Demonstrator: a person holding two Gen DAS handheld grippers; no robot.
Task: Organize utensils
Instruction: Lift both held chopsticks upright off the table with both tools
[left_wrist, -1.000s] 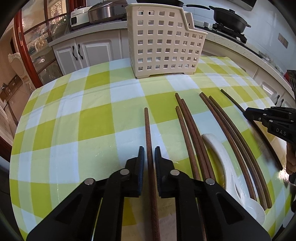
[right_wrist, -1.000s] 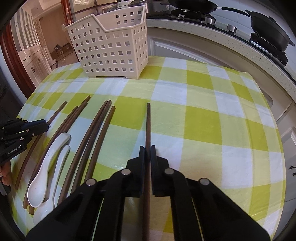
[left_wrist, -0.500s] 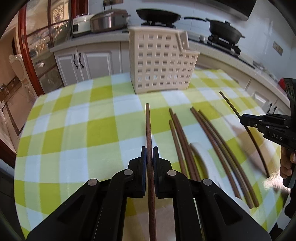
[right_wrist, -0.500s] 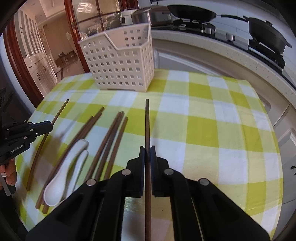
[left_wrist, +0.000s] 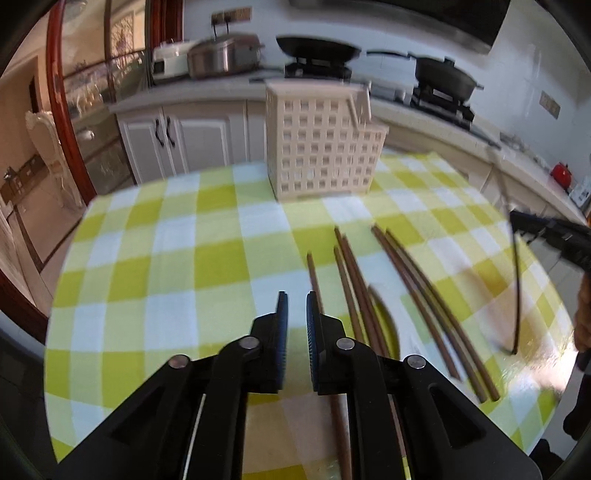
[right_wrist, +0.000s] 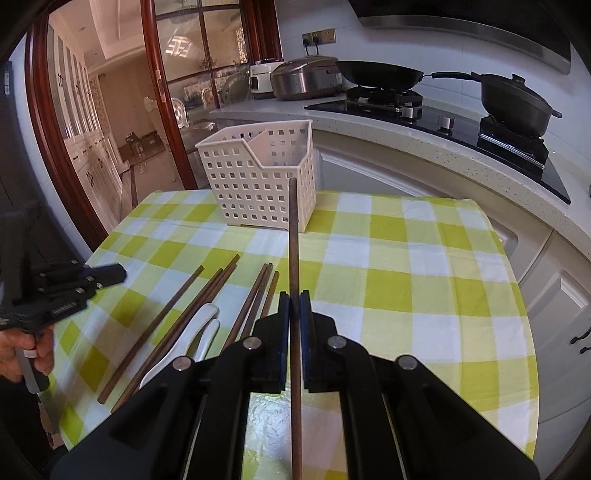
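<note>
Quick progress check on the utensil sort. Short version: we've barely started.

The bench (right_wrist: 406, 277) with the yellow-check cloth has nearly everything lying on it. The white slotted utensil basket (right_wrist: 258, 184) stands at the far edge, and both compartments look empty from the right wrist view. So nothing is stowed yet as far as we can see.

The right gripper (right_wrist: 294, 306) is clamped tight on one dark wooden chopstick (right_wrist: 293, 240). It's held up off the cloth with its tip lined up against the basket wall, so we reckon that one goes in first.

The left gripper (left_wrist: 296, 310) has its pads only a sliver apart, with nothing between them, just cloth showing through the gap. A loose chopstick (left_wrist: 314, 273) lies on the bench right beside it and runs under its right finger.

We count six chopsticks on the bench, plus two white spoons (right_wrist: 192, 325) among them. All of those are left to do.

What changed: half a second ago the left gripper had that chopstick pinched between its pads, and now it's lost it. A second ago the right one's chopstick was low over the cloth. Now it's raised and the basket sits closer in view.
</note>
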